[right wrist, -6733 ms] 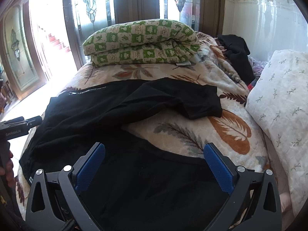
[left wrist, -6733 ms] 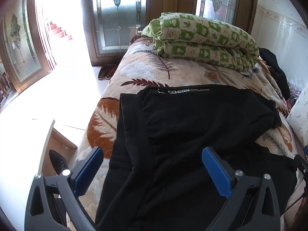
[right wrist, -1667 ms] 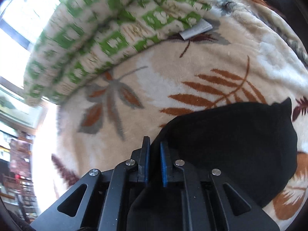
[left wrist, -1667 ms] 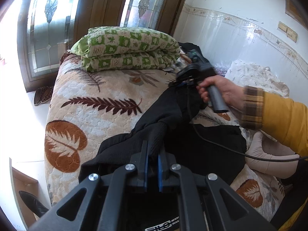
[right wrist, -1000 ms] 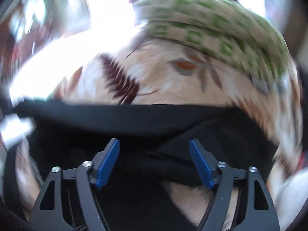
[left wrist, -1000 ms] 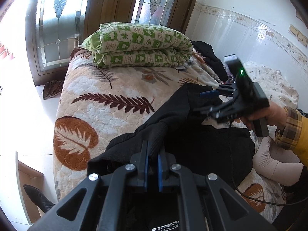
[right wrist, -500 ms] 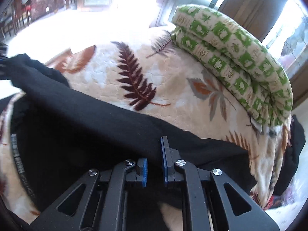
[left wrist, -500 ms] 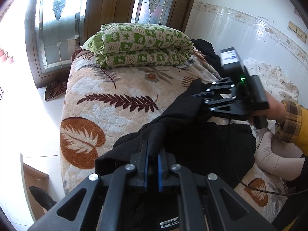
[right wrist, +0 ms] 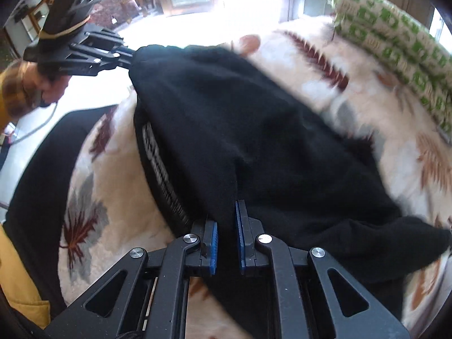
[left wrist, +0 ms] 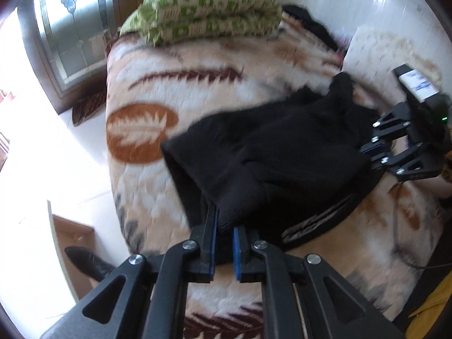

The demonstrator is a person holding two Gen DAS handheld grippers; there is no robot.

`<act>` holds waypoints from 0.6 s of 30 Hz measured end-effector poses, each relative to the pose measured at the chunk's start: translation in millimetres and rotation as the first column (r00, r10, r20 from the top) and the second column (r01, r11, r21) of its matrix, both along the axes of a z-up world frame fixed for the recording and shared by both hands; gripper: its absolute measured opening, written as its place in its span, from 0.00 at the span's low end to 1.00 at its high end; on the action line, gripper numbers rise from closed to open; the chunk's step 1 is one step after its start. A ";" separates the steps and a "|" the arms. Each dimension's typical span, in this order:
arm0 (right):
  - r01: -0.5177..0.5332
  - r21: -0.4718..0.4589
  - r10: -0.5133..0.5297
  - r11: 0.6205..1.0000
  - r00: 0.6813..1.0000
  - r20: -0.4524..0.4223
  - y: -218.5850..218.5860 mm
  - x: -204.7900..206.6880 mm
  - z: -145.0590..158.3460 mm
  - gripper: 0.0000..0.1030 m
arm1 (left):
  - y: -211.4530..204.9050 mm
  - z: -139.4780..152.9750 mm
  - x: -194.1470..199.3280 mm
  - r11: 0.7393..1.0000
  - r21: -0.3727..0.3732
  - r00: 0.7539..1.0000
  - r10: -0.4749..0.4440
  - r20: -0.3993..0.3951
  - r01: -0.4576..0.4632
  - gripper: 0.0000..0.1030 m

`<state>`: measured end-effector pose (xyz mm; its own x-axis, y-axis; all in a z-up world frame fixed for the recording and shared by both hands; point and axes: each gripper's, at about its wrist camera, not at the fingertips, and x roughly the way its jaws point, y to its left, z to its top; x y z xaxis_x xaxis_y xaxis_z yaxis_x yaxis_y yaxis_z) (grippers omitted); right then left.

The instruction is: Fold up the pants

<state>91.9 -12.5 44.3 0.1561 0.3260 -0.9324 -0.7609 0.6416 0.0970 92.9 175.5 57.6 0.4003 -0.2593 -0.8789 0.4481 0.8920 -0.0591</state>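
Note:
The black pants [left wrist: 282, 147] lie on the bed, bunched and doubled over, with their lettered waistband [left wrist: 316, 220] showing underneath. My left gripper [left wrist: 224, 220] pinches a fold of the black cloth between its blue pads; its jaws are opening slightly and the cloth is still between them. My right gripper [left wrist: 367, 152] clamps the far end of the same fold. In the right wrist view, the right gripper [right wrist: 227, 214] is shut on the pants [right wrist: 240, 118] and the left gripper [right wrist: 128, 56] holds the opposite end at upper left.
The leaf-patterned bedspread [left wrist: 197, 84] covers the bed. A folded green quilt [left wrist: 209, 14] sits at its far end, with dark clothes [left wrist: 310, 25] and a white pillow [left wrist: 375, 53] by the wall. A shoe [left wrist: 87, 262] lies on the floor.
The right gripper, open a second ago, has shut on the pants. Both grippers have swung across the bed, carrying the fold over the rest of the pants. The views are motion-blurred.

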 end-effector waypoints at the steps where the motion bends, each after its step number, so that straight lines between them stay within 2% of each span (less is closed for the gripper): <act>1: 0.012 -0.019 -0.012 1.000 1.000 -0.010 2.1 -5.1 -10.1 0.11 | 0.7 -11.4 -0.1 1.000 0.027 1.000 0.003 -0.028 -0.002 0.11; 3: 0.030 -0.031 -0.031 0.999 0.999 -0.011 4.2 -8.9 -18.6 0.12 | 4.1 -25.8 -2.1 0.999 0.051 0.998 0.020 -0.060 -0.017 0.12; 8: 0.083 0.007 -0.083 0.997 0.997 0.002 2.6 -10.1 -8.3 0.11 | 26.0 -15.5 -9.1 0.993 -0.055 0.994 0.104 -0.035 -0.105 0.11; 11: 0.087 0.081 -0.087 0.993 0.996 -0.007 4.4 -16.3 8.5 0.11 | 31.5 -12.9 -10.8 0.990 -0.061 0.992 0.127 -0.026 -0.128 0.11; 14: 0.098 0.133 -0.094 0.986 0.995 -0.032 5.4 -23.4 12.1 0.11 | 44.2 -8.1 -15.0 0.982 -0.052 0.983 0.184 -0.009 -0.184 0.11; 18: 0.118 0.105 -0.114 0.987 0.993 -0.045 6.7 -31.9 -6.9 0.11 | 59.9 14.9 -23.4 0.951 -0.179 0.966 0.257 0.003 -0.253 0.11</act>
<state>60.0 -5.8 37.4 0.1634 0.4063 -0.8990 -0.6765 0.7094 0.1977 69.5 235.4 72.5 0.4954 -0.2949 -0.8171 0.2105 0.9533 -0.2164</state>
